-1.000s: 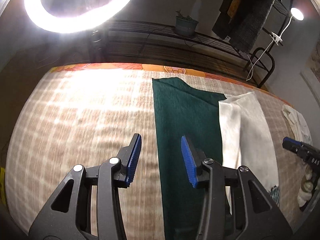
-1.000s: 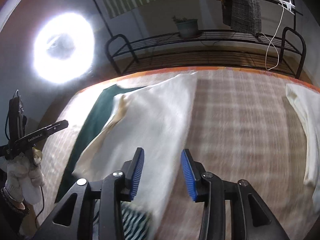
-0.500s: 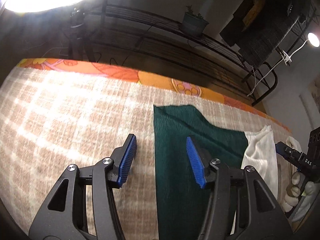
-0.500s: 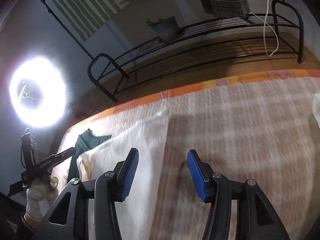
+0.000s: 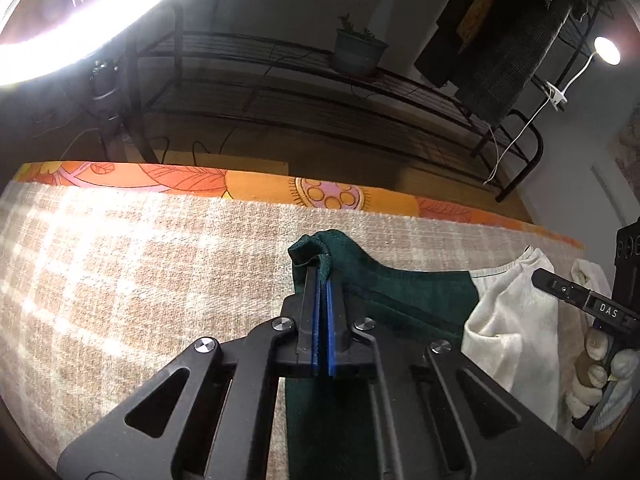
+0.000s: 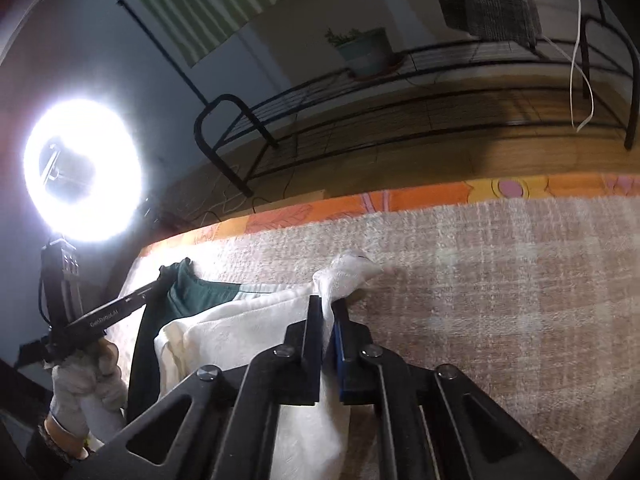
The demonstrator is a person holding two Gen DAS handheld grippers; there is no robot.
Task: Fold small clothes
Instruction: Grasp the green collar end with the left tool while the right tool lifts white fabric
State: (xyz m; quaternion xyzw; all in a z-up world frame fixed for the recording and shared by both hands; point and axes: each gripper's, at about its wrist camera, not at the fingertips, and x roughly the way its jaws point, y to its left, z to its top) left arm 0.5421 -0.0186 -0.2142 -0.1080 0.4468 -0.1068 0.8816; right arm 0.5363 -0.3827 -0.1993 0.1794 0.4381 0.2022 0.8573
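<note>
A small garment, dark green (image 5: pixel 404 288) on one half and cream (image 5: pixel 516 320) on the other, lies on a beige checked blanket (image 5: pixel 140 272). My left gripper (image 5: pixel 322 276) is shut on the green far corner, which bunches up over its fingertips. My right gripper (image 6: pixel 330 304) is shut on the cream far corner (image 6: pixel 348 270), pinched into a peak. In the right wrist view the green half (image 6: pixel 196 288) shows at the left behind the cream half (image 6: pixel 240 328), with the left gripper's side (image 6: pixel 108 316) and a gloved hand (image 6: pixel 84 384). The right gripper's side (image 5: pixel 580 296) shows in the left wrist view.
The blanket's far edge has an orange flowered border (image 5: pixel 240 184). Beyond it stand a black metal rack (image 5: pixel 320 96) with a potted plant (image 5: pixel 358 50), hanging clothes (image 5: pixel 508 56) and a bright ring light (image 6: pixel 80 164). Bare blanket (image 6: pixel 520 300) spreads right of the garment.
Both grippers moved forward to the garment's far edge and closed: the left on the green corner, the right on the cream corner. Both corners now bunch up between the pads.
</note>
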